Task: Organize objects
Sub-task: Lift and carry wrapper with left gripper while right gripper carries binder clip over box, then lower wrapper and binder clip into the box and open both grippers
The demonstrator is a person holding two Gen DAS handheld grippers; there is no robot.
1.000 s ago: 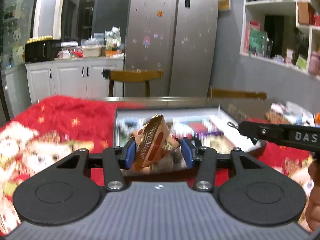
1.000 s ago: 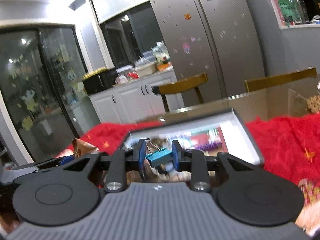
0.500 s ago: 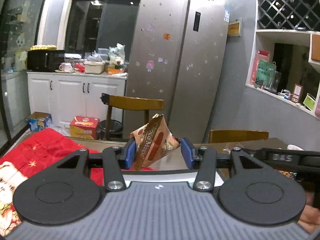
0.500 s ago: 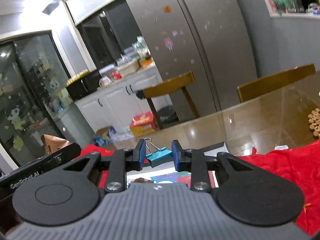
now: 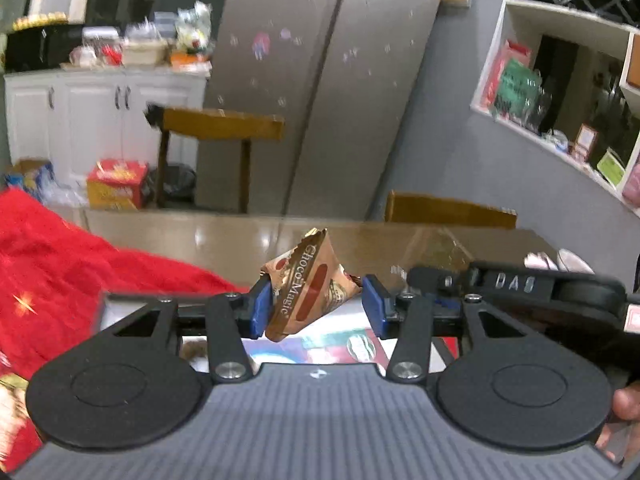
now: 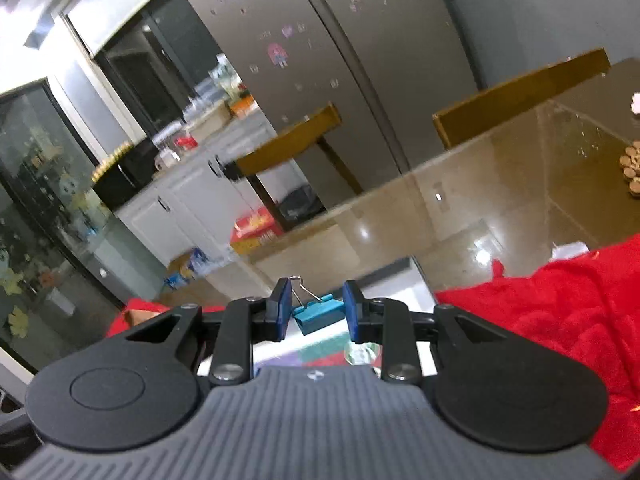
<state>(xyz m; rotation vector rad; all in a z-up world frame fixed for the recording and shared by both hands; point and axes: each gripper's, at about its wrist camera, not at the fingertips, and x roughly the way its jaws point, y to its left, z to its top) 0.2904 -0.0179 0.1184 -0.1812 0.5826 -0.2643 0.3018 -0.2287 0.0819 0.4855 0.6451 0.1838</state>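
My left gripper (image 5: 316, 306) is shut on a brown Choco Magic snack packet (image 5: 308, 288), which stands up between the blue pads. Beneath it lies a white open box (image 5: 328, 344) with colourful contents. My right gripper (image 6: 316, 310) is shut on a teal binder clip (image 6: 318, 314), wire handle tilted up to the left, above the same box (image 6: 416, 286). The right gripper's black body (image 5: 516, 284) reaches in from the right of the left wrist view, close beside the packet.
A red patterned cloth (image 5: 60, 256) (image 6: 560, 312) covers the table on both sides of the box. Beyond lies the glossy brown tabletop (image 6: 500, 208), wooden chairs (image 5: 220, 124), and a steel fridge. A pile of small round pieces (image 6: 632, 164) sits far right.
Both grippers moved across the table with their loads, views swinging up then tilting. The box slid from the middle of both views to below the fingers. Grips unchanged.
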